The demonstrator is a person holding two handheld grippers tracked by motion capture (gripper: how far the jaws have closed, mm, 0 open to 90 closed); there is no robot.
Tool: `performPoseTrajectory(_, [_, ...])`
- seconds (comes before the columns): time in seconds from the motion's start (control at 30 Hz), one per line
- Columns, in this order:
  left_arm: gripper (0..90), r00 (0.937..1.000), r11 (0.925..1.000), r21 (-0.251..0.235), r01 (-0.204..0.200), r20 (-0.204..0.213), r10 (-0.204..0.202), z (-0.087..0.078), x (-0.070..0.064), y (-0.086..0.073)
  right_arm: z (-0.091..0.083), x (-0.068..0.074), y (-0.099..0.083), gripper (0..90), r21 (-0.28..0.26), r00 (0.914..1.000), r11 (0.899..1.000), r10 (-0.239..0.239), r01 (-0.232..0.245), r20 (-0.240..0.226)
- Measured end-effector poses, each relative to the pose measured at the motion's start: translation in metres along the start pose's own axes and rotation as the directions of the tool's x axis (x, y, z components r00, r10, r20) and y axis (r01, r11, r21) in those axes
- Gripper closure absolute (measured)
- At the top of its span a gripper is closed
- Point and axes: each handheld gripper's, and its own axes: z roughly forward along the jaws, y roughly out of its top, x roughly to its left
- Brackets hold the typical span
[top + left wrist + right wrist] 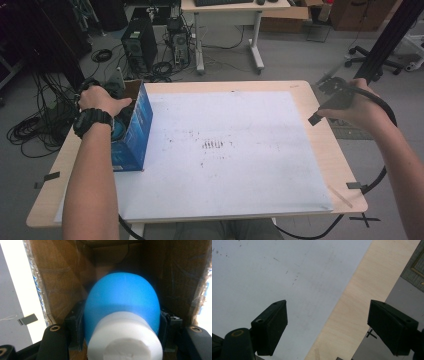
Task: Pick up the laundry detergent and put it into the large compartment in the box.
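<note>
Your left gripper [122, 322] is clamped on the smooth, slippery-looking blue bottle [122, 302] below its white cap [124, 340], inside the blue carton [134, 131]; keep gripping the body while your right gripper [328, 327] idles wide open, empty.

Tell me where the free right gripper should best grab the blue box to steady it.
Probably by the blue box's upright side wall near the open top rim, coming from above with one jaw inside and one outside. The wall is thin cardboard, and the left gripper already holds the blue-and-white object inside. The right gripper stands open.
</note>
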Motion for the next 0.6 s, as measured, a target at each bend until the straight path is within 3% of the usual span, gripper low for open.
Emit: performPoseTrajectory(0.6, [37.1, 1.0, 0.9999, -0.012, -0.008, 0.003, 0.008, 0.0002, 0.0017, -0.0013, 0.0025, -0.0027, -0.0033, 16.4, 0.002, 0.9999, 1.0, 0.008, -0.008, -0.007])
